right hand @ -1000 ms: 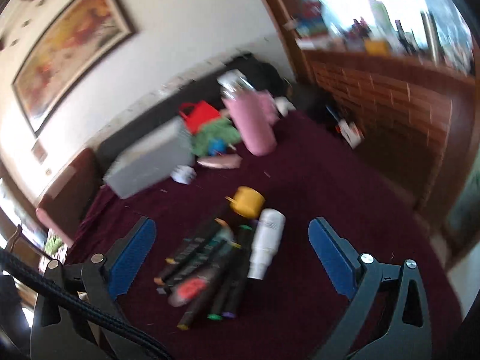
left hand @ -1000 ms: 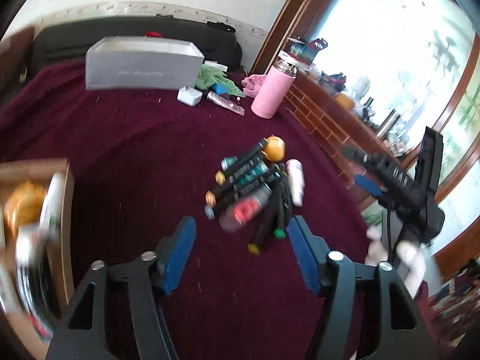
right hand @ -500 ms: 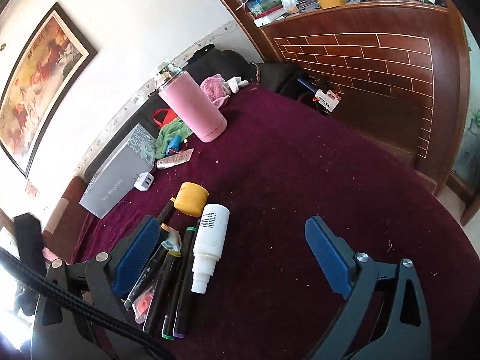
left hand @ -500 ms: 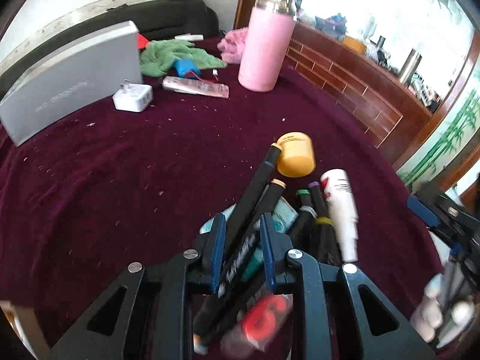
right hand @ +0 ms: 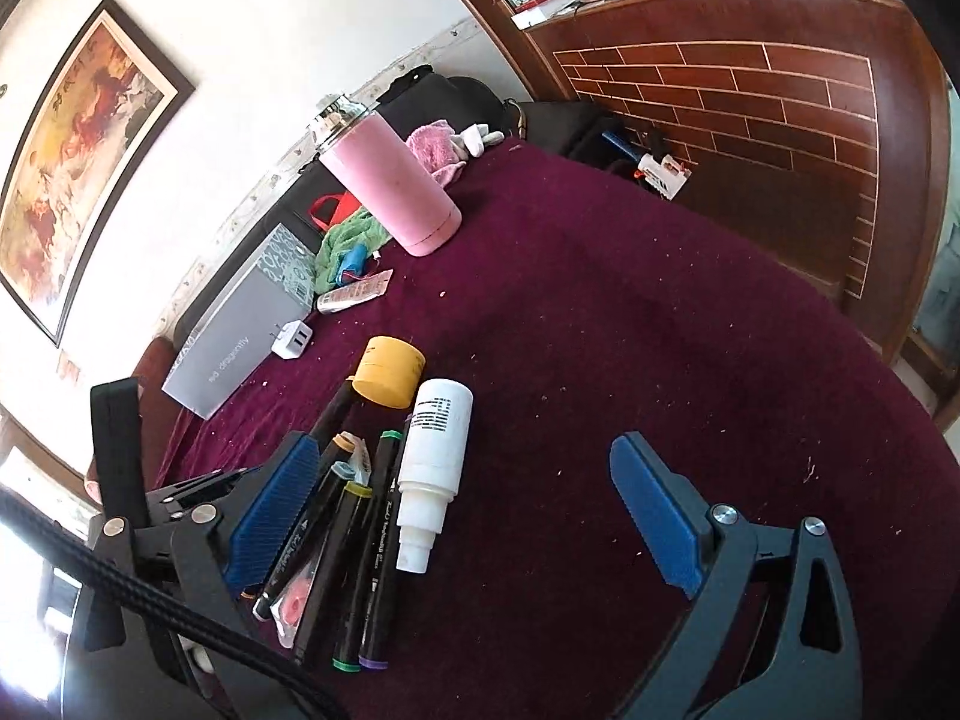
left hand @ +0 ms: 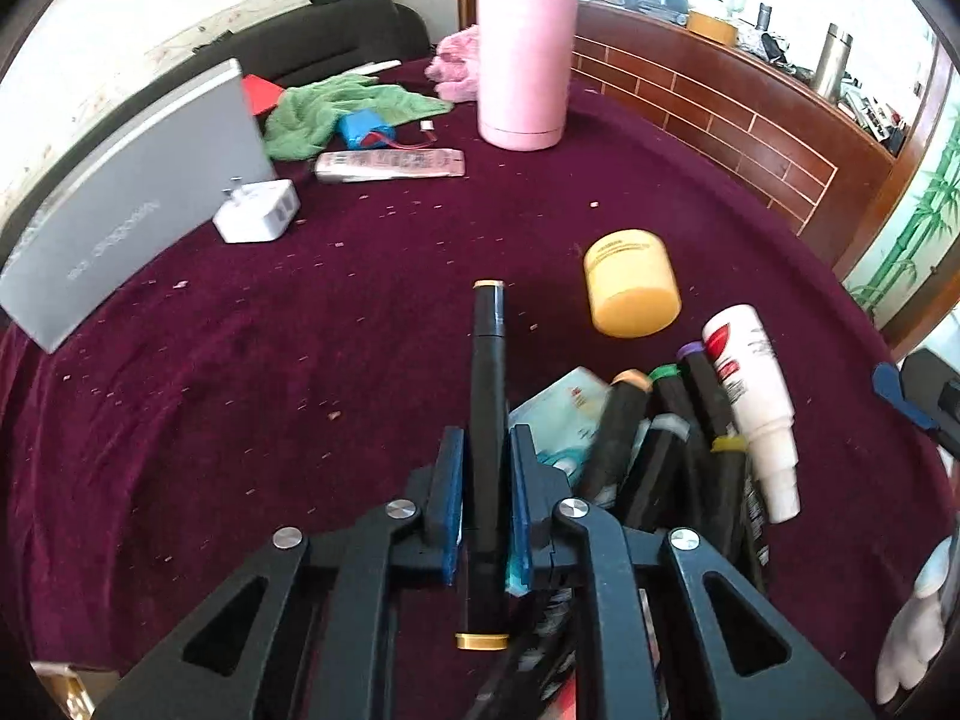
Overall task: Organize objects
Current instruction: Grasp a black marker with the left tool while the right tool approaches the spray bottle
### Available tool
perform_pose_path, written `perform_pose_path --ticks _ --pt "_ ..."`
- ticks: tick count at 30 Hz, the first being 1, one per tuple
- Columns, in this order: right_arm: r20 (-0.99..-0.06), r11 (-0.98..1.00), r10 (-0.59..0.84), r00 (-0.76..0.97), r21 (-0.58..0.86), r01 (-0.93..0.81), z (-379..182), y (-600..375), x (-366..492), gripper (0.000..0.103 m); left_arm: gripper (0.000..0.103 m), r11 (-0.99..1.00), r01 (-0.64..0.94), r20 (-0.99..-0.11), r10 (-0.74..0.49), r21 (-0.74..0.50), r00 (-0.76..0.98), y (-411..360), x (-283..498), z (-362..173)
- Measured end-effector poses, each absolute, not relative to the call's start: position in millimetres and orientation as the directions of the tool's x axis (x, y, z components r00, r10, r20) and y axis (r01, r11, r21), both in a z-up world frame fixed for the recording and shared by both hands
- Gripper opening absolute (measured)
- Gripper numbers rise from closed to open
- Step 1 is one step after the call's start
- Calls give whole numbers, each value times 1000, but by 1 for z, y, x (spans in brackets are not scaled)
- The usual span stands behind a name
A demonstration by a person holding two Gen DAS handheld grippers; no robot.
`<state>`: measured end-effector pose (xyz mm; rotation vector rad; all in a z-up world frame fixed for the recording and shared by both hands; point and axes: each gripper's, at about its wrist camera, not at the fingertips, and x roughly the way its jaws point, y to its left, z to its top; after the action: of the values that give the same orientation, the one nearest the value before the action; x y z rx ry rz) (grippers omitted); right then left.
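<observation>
My left gripper (left hand: 487,480) is shut on a black marker (left hand: 487,360) with gold end caps, which sticks out straight ahead between the blue pads. To its right lies a pile of several dark markers (left hand: 672,450), a white bottle (left hand: 750,396) and a yellow jar (left hand: 633,282), all on the maroon cloth. In the right wrist view my right gripper (right hand: 462,450) stands open over the same pile. The white bottle (right hand: 435,438) shows between its fingers, nearer the left pad, and the markers (right hand: 360,528) lie beside that pad. Nothing is gripped there.
A pink tumbler (left hand: 525,54), a green cloth (left hand: 336,108), a blue pack (left hand: 366,126), a flat sachet (left hand: 390,165), a white charger (left hand: 258,219) and a grey box (left hand: 132,204) sit at the back. A brick-patterned wooden wall (right hand: 750,96) borders the right side.
My left gripper came down onto the marker pile and its jaws closed on one black marker. My right gripper sank a little and rolled, staying open.
</observation>
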<state>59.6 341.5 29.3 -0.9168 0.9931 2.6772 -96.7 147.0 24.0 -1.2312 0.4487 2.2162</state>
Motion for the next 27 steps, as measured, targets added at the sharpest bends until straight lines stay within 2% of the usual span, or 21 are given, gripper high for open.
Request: perform_pose_path --ticks 5,10,14,19,27 --pt "-602 -784 -61 -796 522 -335 29 340 59 99 11 -830 -543 -805 403 -123 -434 94 -78 49" --pt "-614 -782 -73 -786 524 -336 25 342 56 99 11 -852 -502 -778 414 -149 -473 43 -24 64" --pt "-621 -782 -81 -780 524 -337 22 343 55 99 11 -877 -454 -784 390 -156 -484 12 17 55" --pt "-645 -791 -80 -760 505 -345 18 340 51 98 11 -896 -377 -808 395 -234 -437 -12 43 25" --pt "-743 -809 -130 -656 463 -364 17 330 30 79 11 -902 -360 -805 391 -238 -446 -13 51 12"
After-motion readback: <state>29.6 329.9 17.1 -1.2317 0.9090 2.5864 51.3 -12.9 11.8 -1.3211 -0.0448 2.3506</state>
